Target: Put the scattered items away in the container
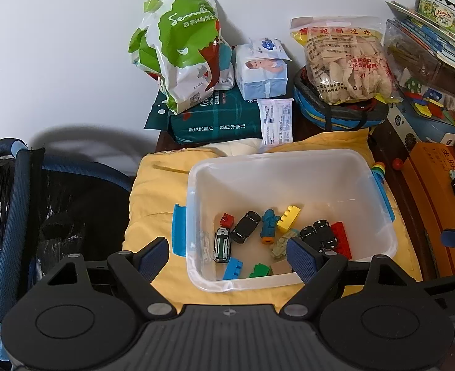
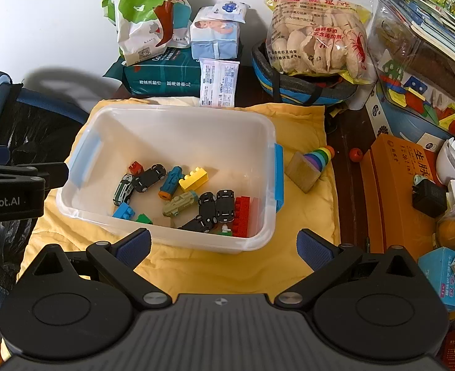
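Both claws released and empty, my right gripper (image 2: pixel 224 247) low-centre eyes the wooden rainbow stacker (image 2: pixel 311 165) right of the bin (image 2: pixel 178 114): rigid, light, best pinched across its square block base.

Two handheld grippers, alike in build. Left gripper (image 1: pixel 227 255): matte black plastic, broad ribbed grey-black body with a small round emblem at the centre of its front edge. Large round housings on each side, each with a raised disc. Black angled linkage arms pinned by silver-grey screw heads, triangular cut-outs in the outer links. Fingertips (image 1: pixel 301 258) faced with dark blue textured pads. Right gripper (image 2: pixel 224 244): same black shell, ribbed centre, round emblem, silver pivots, blue dimpled fingertips (image 2: pixel 312 249). White lettering "Robot.AI" on the black side of the left unit, seen from the right wrist view.
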Tool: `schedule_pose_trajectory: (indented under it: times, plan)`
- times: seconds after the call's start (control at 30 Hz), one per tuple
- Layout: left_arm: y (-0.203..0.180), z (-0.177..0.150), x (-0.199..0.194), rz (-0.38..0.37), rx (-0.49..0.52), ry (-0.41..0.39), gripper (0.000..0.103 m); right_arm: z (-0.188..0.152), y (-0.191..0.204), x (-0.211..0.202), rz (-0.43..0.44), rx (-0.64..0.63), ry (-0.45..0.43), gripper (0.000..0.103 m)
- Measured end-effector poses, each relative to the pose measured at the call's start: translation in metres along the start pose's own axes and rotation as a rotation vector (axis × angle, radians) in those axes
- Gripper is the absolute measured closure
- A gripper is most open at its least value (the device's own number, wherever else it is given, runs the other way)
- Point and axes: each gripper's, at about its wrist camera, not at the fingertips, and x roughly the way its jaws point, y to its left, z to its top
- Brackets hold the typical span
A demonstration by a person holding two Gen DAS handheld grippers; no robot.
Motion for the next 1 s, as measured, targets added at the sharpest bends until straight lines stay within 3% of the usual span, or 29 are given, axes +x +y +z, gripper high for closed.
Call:
schedule_pose_trajectory:
  times: [1.0]
  plan:
    - [0.0016, -0.0002, 0.0043, 0.003, -0.011, 0.012, 0.017, -0.0005, 0.001, 0.0013, 0.002, -0.006, 0.006, 0.0]
